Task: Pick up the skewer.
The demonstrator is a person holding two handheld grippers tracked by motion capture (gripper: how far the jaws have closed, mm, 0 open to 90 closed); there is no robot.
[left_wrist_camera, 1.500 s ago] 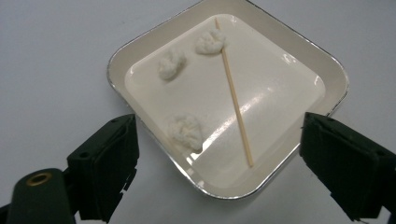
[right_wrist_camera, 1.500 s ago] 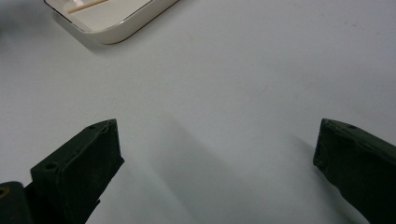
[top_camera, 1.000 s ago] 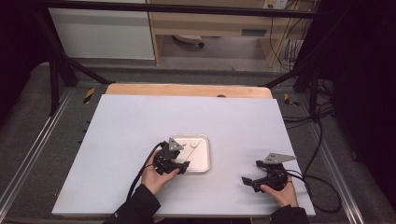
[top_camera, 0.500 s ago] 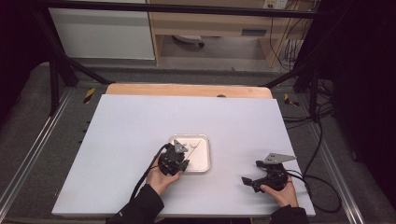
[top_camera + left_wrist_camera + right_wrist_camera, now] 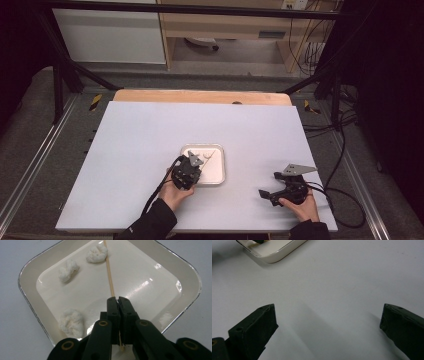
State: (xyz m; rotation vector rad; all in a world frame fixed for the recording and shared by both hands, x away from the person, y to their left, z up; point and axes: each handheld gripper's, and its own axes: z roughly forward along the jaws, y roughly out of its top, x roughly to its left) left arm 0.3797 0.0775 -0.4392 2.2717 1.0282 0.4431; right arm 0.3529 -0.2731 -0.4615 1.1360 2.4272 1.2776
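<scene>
Jaws of the left gripper (image 5: 118, 300) are clamped on a thin wooden skewer (image 5: 109, 272), held over a white tray (image 5: 30, 272) with three white lumps (image 5: 68, 270). Jaws of the right gripper (image 5: 327, 322) are spread wide above the bare table (image 5: 342, 277), well apart from the tray.

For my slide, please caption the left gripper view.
Left gripper shut on wooden skewer over white tray.

Glossy tray (image 5: 185, 287), wooden skewer (image 5: 109, 277), seemingly fluffy lumps (image 5: 68, 270).

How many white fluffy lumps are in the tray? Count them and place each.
3. In the left gripper view, one lump touches the wooden stick, one lies beside it, one sits beside the left gripper. Its jaws may hide more.
</scene>
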